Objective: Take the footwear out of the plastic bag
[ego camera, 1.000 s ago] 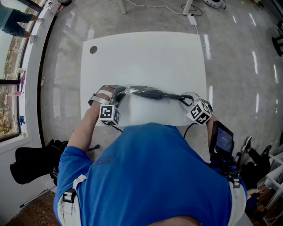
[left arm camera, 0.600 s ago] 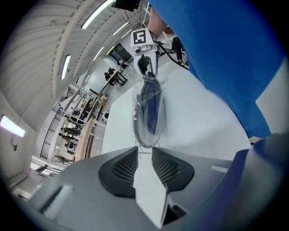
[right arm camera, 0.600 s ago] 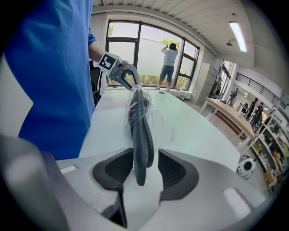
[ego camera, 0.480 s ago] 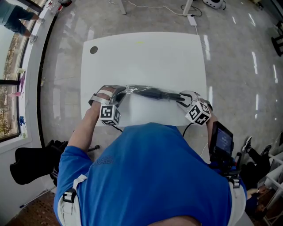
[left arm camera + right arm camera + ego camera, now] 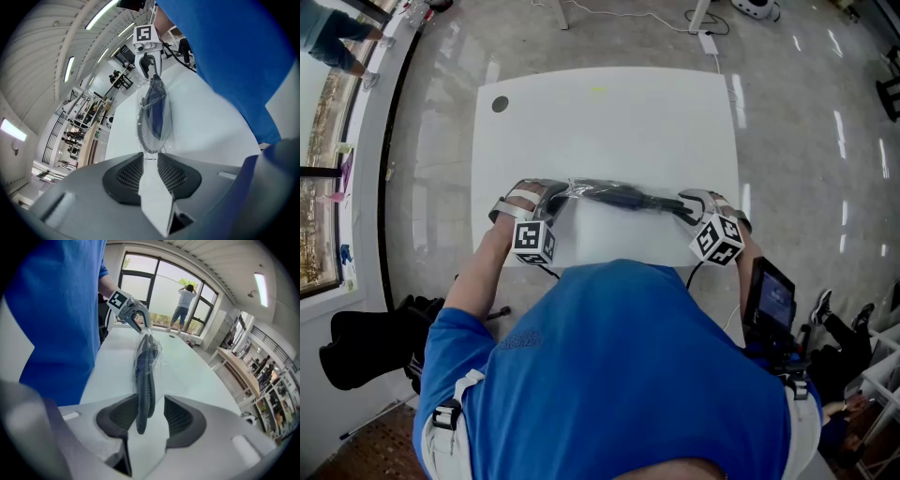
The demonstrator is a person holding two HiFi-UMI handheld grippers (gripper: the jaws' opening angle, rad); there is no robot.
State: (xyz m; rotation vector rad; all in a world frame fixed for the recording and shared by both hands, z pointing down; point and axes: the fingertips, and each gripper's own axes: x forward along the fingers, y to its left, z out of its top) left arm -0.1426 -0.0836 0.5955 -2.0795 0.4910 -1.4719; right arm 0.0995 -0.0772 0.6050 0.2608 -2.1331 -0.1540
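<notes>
left gripper (image 5: 150,157) is clenched on the thin clear end of the plastic bag (image 5: 151,123); the film runs straight into the narrow slit between its dark pads. right gripper (image 5: 151,414) is released. its jaws stand apart, and the dark tip of the footwear (image 5: 144,373) hangs between them, close against one pad with a plain gap to the other.

the bag is stretched left to right between the two grippers, with the footwear inside it as one long dark shape turned on its edge. the end at the right gripper shows bare dark sole with no film over it, while the crinkled plastic covers the part nearer the left gripper. whether the bag rests on the top or hangs just above it i cannot tell.

all of this sits over the near part of the white table (image 5: 609,122). the near edge is hidden under the person's blue shirt (image 5: 619,375). the left gripper is just inside the table's left edge and the right gripper is just inside the right edge. beyond the bag the tabletop runs wide and white to the far edge, marked only by a small dark round spot (image 5: 500,104) near the far left corner. glossy floor (image 5: 806,141) lies around the table on the left, right and far sides.
</notes>
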